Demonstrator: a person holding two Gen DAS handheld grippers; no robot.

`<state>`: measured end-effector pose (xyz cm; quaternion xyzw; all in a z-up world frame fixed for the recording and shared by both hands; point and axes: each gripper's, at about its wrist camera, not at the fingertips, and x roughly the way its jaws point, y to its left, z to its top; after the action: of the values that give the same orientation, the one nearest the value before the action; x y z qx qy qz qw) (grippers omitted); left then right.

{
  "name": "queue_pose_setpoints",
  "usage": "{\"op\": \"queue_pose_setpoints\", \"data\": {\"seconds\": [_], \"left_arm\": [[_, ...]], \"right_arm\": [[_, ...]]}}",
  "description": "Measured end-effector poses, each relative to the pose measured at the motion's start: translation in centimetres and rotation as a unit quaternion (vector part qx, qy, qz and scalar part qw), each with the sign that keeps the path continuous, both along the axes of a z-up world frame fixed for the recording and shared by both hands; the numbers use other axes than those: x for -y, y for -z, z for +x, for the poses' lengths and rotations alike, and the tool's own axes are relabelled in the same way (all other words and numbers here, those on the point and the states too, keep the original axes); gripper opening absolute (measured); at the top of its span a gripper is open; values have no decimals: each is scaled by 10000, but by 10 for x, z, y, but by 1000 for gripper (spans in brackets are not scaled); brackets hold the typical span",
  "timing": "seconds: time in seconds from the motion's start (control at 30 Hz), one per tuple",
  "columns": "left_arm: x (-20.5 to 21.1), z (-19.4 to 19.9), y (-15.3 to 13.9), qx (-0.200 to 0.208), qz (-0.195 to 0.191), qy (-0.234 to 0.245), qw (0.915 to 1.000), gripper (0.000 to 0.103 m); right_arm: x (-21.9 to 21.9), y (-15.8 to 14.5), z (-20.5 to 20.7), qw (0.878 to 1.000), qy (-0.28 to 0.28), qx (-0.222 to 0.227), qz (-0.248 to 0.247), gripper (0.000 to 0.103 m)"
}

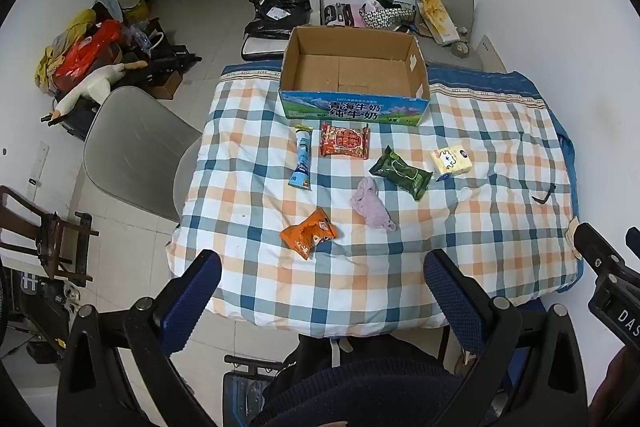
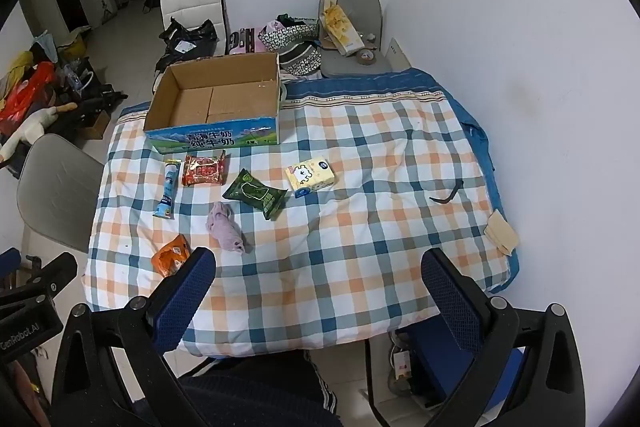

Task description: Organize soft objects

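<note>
An open cardboard box point(image 1: 354, 107) point(image 2: 212, 137) stands empty at the table's far side. In front of it lie a blue tube pack point(image 1: 302, 157) point(image 2: 167, 189), a red snack pack point(image 1: 344, 140) point(image 2: 203, 169), a green wipes pack point(image 1: 401, 173) point(image 2: 256, 193), a yellow tissue pack point(image 1: 451, 157) point(image 2: 310, 175), a crumpled pink cloth point(image 1: 371, 203) point(image 2: 225, 227) and an orange snack bag point(image 1: 309, 233) point(image 2: 170, 255). My left gripper point(image 1: 322, 281) hovers open over the near edge. My right gripper point(image 2: 318, 279) is open too, with nothing held.
A checked quilt point(image 1: 480, 227) point(image 2: 380, 227) covers the table. A black strap point(image 2: 448, 193) and a tan paper stack point(image 2: 500, 235) lie at the right. A grey chair point(image 1: 136, 151) stands left, cluttered chairs point(image 1: 444, 11) behind the box. The white wall is close on the right.
</note>
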<state>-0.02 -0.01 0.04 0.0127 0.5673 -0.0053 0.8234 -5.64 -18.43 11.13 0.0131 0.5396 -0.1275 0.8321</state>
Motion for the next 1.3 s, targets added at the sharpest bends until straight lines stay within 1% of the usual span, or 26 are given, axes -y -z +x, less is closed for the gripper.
{"op": "queue_pose_setpoints", "data": {"seconds": [0.9,1.03,1.07,1.3], "left_arm": [[1,-1,0,74,32,2,10000,103],[1,-1,0,93,33,-5,10000,103],[1,-1,0,94,30,-2,10000,103],[1,-1,-1,100,37,-6,9999,103]], "right_arm": [[7,-5,3,9999,1,87,-78,103],[2,-2,-3,9999,12,97,-81,103],[9,-8,3,9999,11,98,-62,103],[5,-4,0,9999,7,109,-72,103]]}}
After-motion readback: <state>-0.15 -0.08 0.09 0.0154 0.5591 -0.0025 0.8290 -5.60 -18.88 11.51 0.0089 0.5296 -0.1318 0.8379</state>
